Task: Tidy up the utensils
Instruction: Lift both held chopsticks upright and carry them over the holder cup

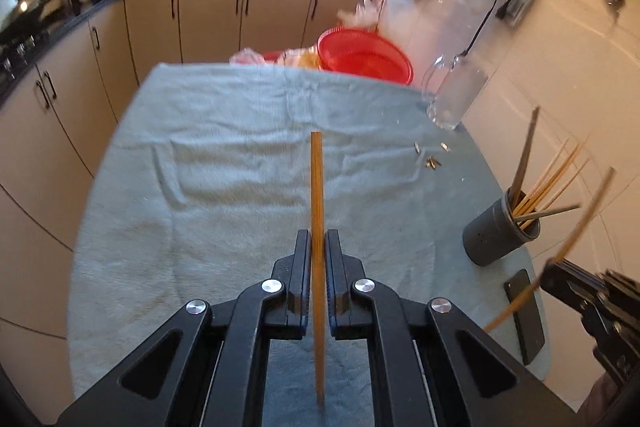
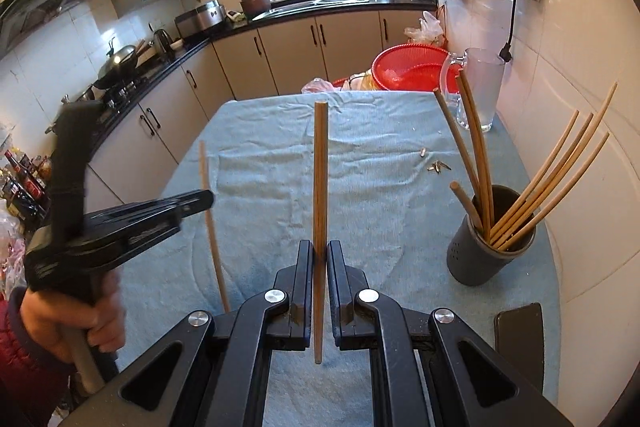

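Left gripper point(image 1: 318, 239): black, jaws clamped on a wooden chopstick point(image 1: 317, 227); pointed steeply down over the table.
Left chopstick: straight, orange-brown, round in section; upper end well past the fingertips, lower end hanging below the pads, clear of the cloth.
Left hand point(image 2: 80, 315): seen from the right wrist view at lower left, fist wrapped around the gripper handle, dark red quilted sleeve point(image 2: 24, 359) at the wrist.
Right gripper point(image 2: 319, 247): same black linkage with silver pivot pins, jaws pinched on a second chopstick point(image 2: 320, 195); also angled down.
Right chopstick: darker brown wood, blunt squared top, tapering toward the lower tip, held near upright between the pads.
Utensil holder point(image 2: 476, 251): dark grey cylinder, matte, small holes in the wall; upright near the right edge of the table, right of both grippers.
Holder contents: bundle of chopsticks point(image 2: 548, 183), thin pale ones fanned right, thicker brown ones leaning left.
Table cover point(image 2: 360, 155): pale blue-green towel, napped and creased.
Glass mug point(image 2: 482, 87): clear, handled, at the far right corner.
Red basket point(image 2: 408, 71): plastic mesh, beyond the far edge.
Phone point(image 2: 520, 339): dark flat slab, lying near the holder.
Scraps point(image 2: 438, 166): small bits on the cloth, kind unclear.
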`<act>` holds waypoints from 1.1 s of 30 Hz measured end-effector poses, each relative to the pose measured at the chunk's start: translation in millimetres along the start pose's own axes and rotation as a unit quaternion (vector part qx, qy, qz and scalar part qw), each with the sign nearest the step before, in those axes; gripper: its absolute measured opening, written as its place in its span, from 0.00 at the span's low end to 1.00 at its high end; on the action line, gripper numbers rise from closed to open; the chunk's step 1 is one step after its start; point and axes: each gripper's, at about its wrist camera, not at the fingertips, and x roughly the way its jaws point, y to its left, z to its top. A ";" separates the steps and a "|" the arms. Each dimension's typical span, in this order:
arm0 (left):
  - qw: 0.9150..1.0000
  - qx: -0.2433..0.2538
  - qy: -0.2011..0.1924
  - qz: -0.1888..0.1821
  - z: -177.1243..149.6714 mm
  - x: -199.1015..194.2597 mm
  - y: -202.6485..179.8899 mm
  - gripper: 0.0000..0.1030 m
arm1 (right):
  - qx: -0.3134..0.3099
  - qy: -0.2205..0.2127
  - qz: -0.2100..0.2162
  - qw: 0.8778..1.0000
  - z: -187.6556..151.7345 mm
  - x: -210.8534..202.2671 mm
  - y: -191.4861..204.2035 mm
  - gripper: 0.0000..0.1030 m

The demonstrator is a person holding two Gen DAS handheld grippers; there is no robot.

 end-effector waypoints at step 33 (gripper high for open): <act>0.987 0.067 -0.116 -0.090 71.3 -109.9 -101.0 0.06 | 0.101 -0.188 -0.003 0.977 44.2 -163.5 -81.1 0.07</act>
